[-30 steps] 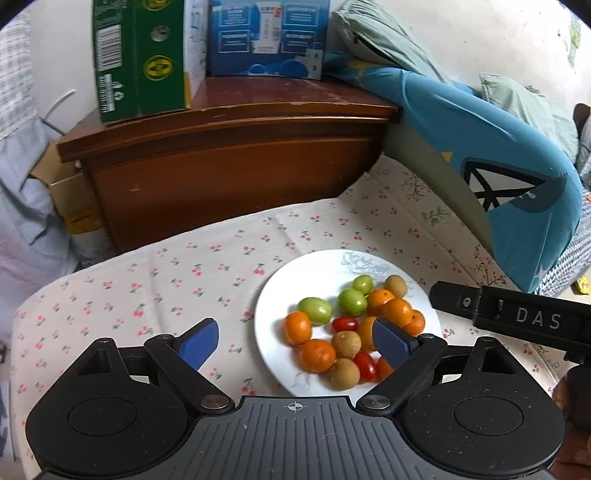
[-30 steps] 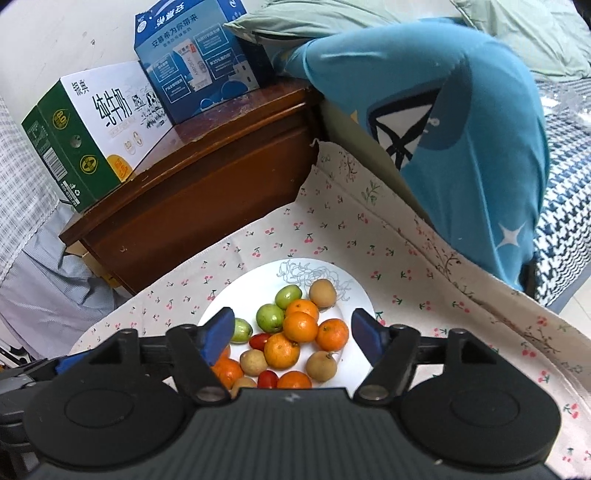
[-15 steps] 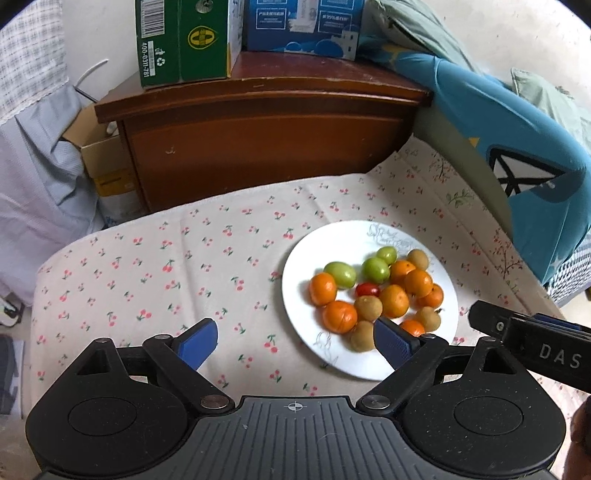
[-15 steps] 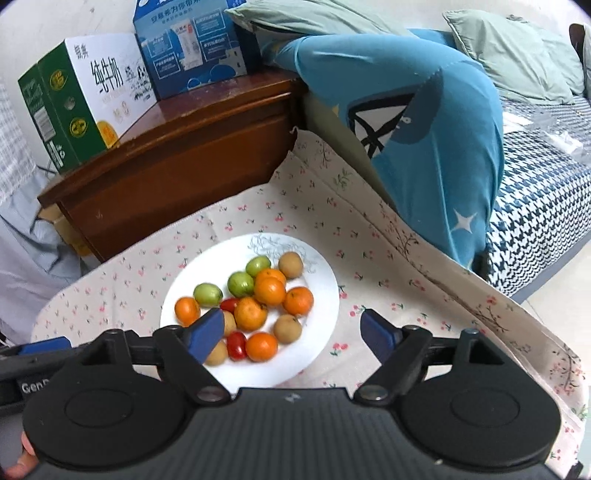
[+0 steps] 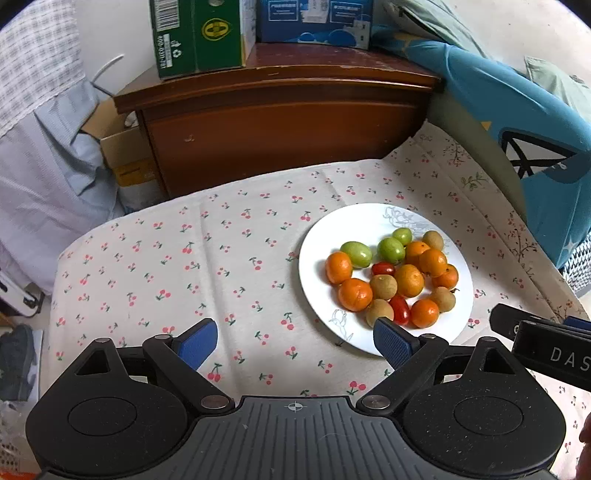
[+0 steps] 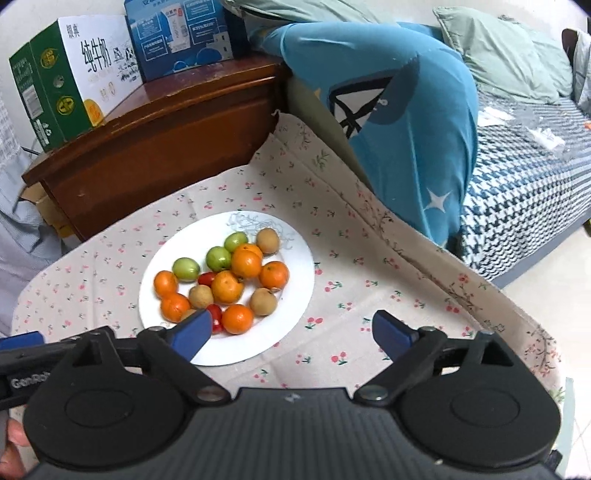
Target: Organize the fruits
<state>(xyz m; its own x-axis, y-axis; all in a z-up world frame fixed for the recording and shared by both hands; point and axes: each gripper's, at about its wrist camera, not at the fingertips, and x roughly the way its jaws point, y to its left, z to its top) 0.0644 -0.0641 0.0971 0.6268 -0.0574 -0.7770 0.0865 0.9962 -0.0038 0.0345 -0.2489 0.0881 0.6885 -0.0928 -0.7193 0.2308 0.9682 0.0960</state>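
A white plate (image 5: 325, 236) on the cherry-print cloth holds a pile of small fruit: several oranges (image 5: 338, 266), three green fruits (image 5: 356, 253), several brown longans (image 5: 383, 286) and two red cherry tomatoes (image 5: 400, 308). The plate also shows in the right wrist view (image 6: 295, 266). My left gripper (image 5: 295, 341) is open and empty, above the cloth to the left of the plate's near edge. My right gripper (image 6: 291, 332) is open and empty, above the plate's near right edge, and its body shows in the left wrist view (image 5: 546, 350).
A wooden cabinet (image 5: 280, 122) stands behind the table with a green carton (image 5: 199, 33) and a blue carton (image 5: 314, 18) on top. A blue cushion (image 6: 388, 122) and a bed (image 6: 524, 173) lie to the right. Cloth-covered table (image 5: 166, 266) extends left.
Both grippers have pulled back and risen; the plate looks farther. The left view has shifted left, so the plate now sits to its right. Both stay open.
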